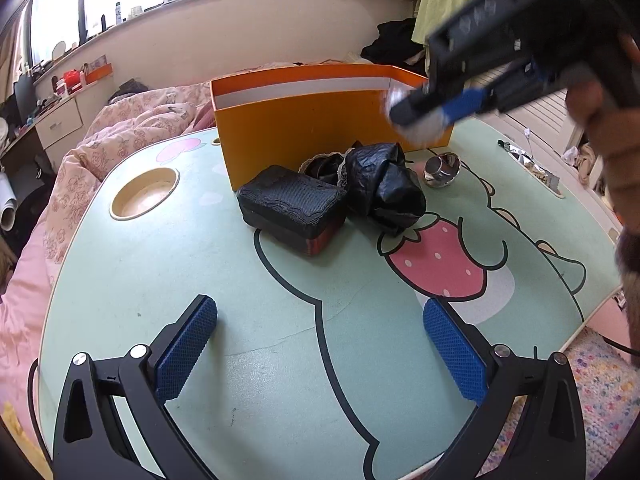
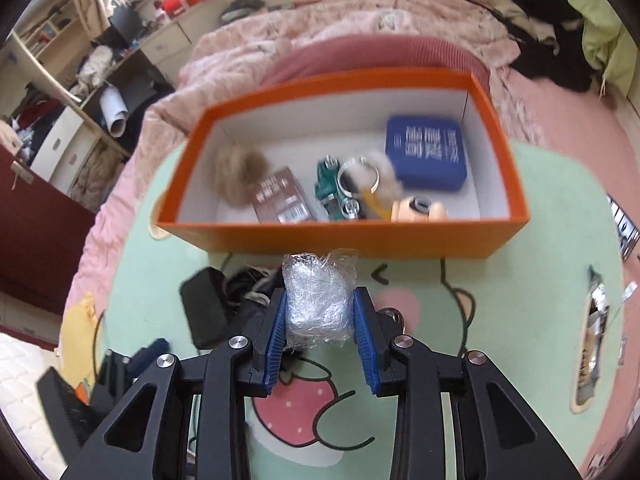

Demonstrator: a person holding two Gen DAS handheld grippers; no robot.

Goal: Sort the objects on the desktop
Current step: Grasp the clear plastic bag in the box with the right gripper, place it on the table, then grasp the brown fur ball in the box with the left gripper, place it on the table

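The right tool (image 2: 320, 316) pinches a crumpled clear plastic wad (image 2: 318, 300) just short of the orange box (image 2: 344, 236) at the worktop's far edge; the left tool (image 1: 320, 344) hangs spread and empty; next, carry over the rim, then release.

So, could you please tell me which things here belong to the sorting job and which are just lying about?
Job:
- plastic wrap ball in right gripper
- orange box
- black pouch
- black bag
- metal cup

Lying about:
- pink quilt
- clothes pile
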